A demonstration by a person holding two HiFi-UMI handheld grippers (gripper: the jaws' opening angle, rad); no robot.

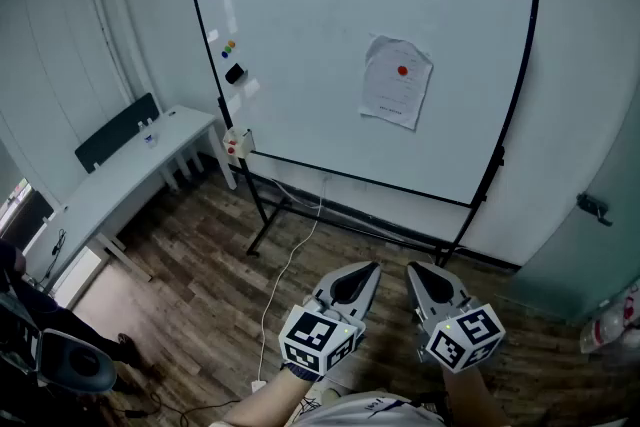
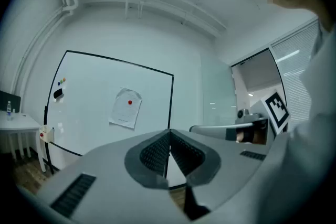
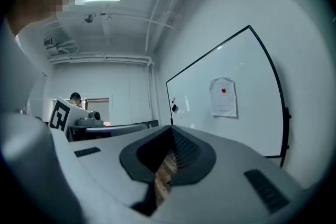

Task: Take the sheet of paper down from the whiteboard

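Observation:
A white sheet of paper hangs on the whiteboard, pinned by a red round magnet. The same sheet of paper shows left of centre in the left gripper view, and the sheet of paper lies at the right in the right gripper view. My left gripper and right gripper are held side by side low in the head view, well short of the board. Both are shut with nothing between the jaws.
The whiteboard stands on a black wheeled frame over a wood floor. Small coloured magnets and a black eraser sit at its upper left. A white desk stands left; a white cable trails on the floor.

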